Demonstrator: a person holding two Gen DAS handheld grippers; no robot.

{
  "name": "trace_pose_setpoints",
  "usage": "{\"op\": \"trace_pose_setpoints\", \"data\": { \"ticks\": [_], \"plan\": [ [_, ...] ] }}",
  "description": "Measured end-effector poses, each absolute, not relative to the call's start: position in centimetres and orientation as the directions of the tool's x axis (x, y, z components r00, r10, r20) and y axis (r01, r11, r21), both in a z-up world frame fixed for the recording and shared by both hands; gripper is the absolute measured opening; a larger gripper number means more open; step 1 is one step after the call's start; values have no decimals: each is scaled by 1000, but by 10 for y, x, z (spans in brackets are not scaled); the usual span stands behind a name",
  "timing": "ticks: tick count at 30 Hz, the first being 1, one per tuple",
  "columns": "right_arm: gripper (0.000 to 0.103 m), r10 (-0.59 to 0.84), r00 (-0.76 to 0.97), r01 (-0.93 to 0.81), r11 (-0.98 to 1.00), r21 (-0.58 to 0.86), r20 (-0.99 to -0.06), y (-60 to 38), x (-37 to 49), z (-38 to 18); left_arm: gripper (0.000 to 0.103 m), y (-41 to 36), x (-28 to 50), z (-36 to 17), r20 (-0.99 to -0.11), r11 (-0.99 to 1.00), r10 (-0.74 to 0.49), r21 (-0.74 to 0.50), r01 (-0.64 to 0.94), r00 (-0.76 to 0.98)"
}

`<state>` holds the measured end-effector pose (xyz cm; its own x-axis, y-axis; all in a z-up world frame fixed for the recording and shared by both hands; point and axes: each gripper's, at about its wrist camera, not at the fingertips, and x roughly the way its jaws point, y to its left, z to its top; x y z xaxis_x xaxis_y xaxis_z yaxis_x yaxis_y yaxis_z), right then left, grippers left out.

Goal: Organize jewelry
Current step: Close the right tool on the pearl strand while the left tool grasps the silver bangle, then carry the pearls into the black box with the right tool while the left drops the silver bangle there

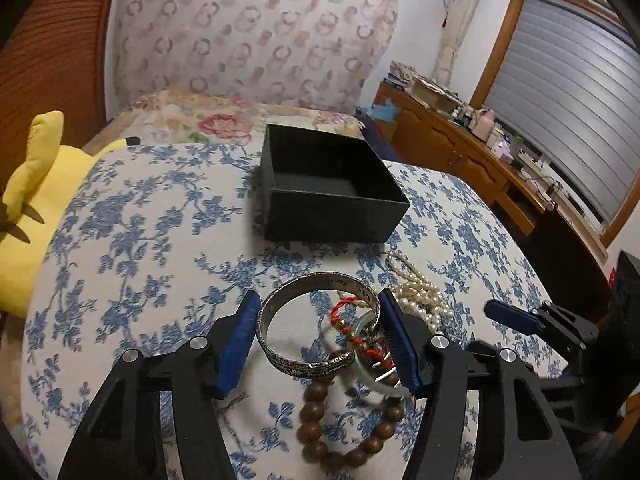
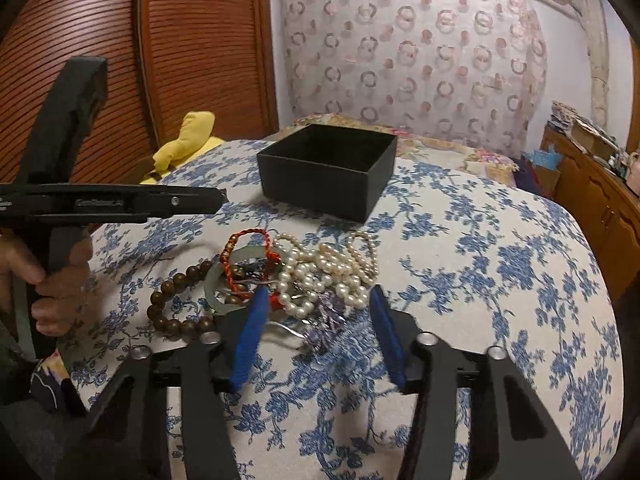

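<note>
My left gripper (image 1: 318, 294) is shut on a silver bangle (image 1: 308, 365), which it holds tilted above the pile. Under it lie a wooden bead bracelet (image 1: 312, 412), a red cord bracelet (image 1: 340, 312), a pale jade bangle (image 1: 360, 332) and a heap of pearls (image 1: 420, 296). An open black box (image 1: 332, 216) stands farther back on the cloth. My right gripper (image 2: 318, 290) is open, its blue pads straddling the near edge of the pearls (image 2: 332, 268) and a purple hair ornament (image 2: 324, 320). From this side the left gripper (image 2: 218, 198) hovers left of the box (image 2: 320, 188).
Everything rests on a blue-flowered cloth (image 1: 140, 240) with rounded edges. A yellow plush toy (image 1: 36, 208) lies at the far left. A cluttered wooden desk (image 1: 460, 148) runs along the right under a window. A person's hand (image 2: 52, 280) grips the left gripper's handle.
</note>
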<state>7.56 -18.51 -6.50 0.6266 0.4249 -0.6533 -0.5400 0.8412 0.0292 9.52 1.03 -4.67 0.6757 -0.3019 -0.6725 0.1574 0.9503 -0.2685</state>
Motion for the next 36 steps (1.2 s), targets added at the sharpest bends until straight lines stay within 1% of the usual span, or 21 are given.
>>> {"op": "trace_pose_setpoints", "data": {
  "ticks": [2, 5, 7, 15, 16, 17, 21, 29, 36],
  "plan": [
    [40, 435, 608, -562, 827, 27, -664, -179, 79, -66, 58, 11, 91, -47, -671, 954, -291, -258, 153, 682],
    [32, 448, 571, -594, 804, 31, -688, -167, 86, -67, 58, 12, 87, -47, -666, 956, -284, -250, 152, 690],
    [29, 449, 558, -605, 796, 29, -697, -161, 89, -69, 58, 12, 86, -47, -665, 957, -283, -247, 154, 692],
    [28, 400, 530, -604, 797, -2, -748, -145, 112, -76, 58, 7, 82, -48, -667, 960, -276, -227, 164, 692],
    [25, 390, 525, -604, 797, -7, -756, -145, 115, -77, 58, 6, 82, -47, -667, 960, -275, -225, 165, 693],
    [19, 386, 524, -603, 798, -11, -759, -145, 117, -78, 58, 5, 81, -47, -666, 961, -274, -222, 166, 694],
    [8, 416, 523, -607, 795, 17, -744, -153, 117, -71, 58, 5, 81, -46, -665, 962, -272, -217, 169, 695],
    [8, 457, 582, -600, 800, 25, -673, -173, 115, -34, 58, 5, 81, -44, -664, 962, -269, -213, 168, 698],
    [8, 462, 642, -599, 800, -23, -612, -183, 113, 6, 58, 5, 82, -28, -643, 964, -263, -201, 174, 719]
  ]
}}
